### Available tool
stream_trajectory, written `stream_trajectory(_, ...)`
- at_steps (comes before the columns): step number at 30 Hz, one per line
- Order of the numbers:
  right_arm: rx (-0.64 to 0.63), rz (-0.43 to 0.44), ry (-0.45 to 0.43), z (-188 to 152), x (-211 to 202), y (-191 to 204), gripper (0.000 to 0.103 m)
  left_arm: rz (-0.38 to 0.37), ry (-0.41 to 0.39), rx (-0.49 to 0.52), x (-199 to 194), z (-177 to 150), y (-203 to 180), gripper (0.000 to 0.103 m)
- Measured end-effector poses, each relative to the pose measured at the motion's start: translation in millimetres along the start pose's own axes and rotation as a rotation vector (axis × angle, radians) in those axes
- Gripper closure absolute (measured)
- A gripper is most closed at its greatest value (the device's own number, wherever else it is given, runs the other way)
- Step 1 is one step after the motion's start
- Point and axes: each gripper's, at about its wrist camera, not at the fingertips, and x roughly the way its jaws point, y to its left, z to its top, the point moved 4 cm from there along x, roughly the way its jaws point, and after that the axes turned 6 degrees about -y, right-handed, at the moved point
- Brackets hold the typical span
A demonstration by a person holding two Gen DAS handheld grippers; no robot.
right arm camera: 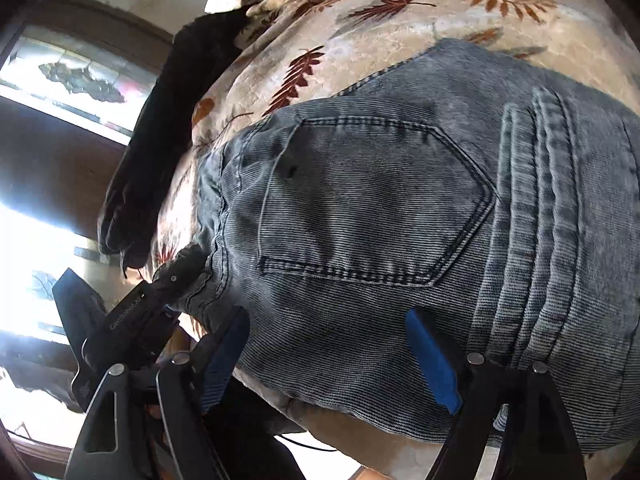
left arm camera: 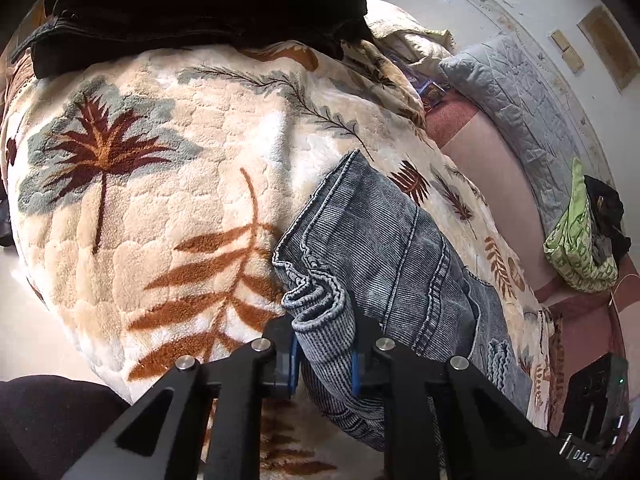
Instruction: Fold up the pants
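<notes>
Washed blue-grey jeans (left arm camera: pixel 384 256) lie on a cream blanket with leaf print (left arm camera: pixel 192 152). My left gripper (left arm camera: pixel 325 354) is shut on a bunched edge of the jeans near the blanket's near side. In the right wrist view the jeans (right arm camera: pixel 400 216) show a back pocket (right arm camera: pixel 372 200) and thick seams. My right gripper (right arm camera: pixel 328 352) is open, its blue pads (right arm camera: pixel 434 360) spread just over the denim below the pocket, holding nothing. The left gripper (right arm camera: pixel 188 268) shows there too, pinching the jeans' left edge.
A black garment (left arm camera: pixel 192 12) lies at the blanket's far edge, also in the right wrist view (right arm camera: pixel 160 140). A grey quilted pillow (left arm camera: pixel 516 92), a green cloth with dark clothes (left arm camera: pixel 580 240) and a pink sheet (left arm camera: pixel 480 160) lie to the right. A bright window (right arm camera: pixel 60 92) is at left.
</notes>
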Motion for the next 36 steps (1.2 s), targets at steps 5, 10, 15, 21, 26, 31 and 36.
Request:
stream_trajectory(5, 0.019, 0.105, -0.053, 39.4, -18.3, 22.4, 0.020, 0.000, 0.005, -0.013, 1.7, -0.2, 1.1, 0.084)
stream_trajectory(10, 0.133, 0.298, 0.011, 80.9, 25.1, 28.6, 0.020, 0.002, 0.003, -0.008, 2.4, -0.6, 1.2, 0.084)
stream_trajectory(15, 0.172, 0.216, 0.118, 74.6, 67.5, 24.5, 0.020, -0.005, 0.007, -0.012, 2.8, -1.3, 3.3, 0.084)
stream_trajectory(21, 0.077, 0.272, 0.050, 112.5, 62.7, 68.5, 0.020, 0.004, 0.001, -0.014, 3.1, -1.7, 2.5, 0.084)
stream_trajectory(26, 0.142, 0.205, 0.136, 116.4, 110.5, 50.8, 0.020, -0.004, 0.008, -0.027, 4.1, -1.5, 3.3, 0.083)
stream_trajectory(31, -0.018, 0.164, 0.122, 131.5, 89.8, 94.1, 0.019, -0.009, 0.010, -0.026, 3.4, -0.7, 4.1, 0.083)
stream_trajectory(36, -0.282, 0.006, 0.156, 149.2, 115.2, 151.6, 0.019, 0.002, 0.002, -0.012, 4.1, -0.7, 1.4, 0.083)
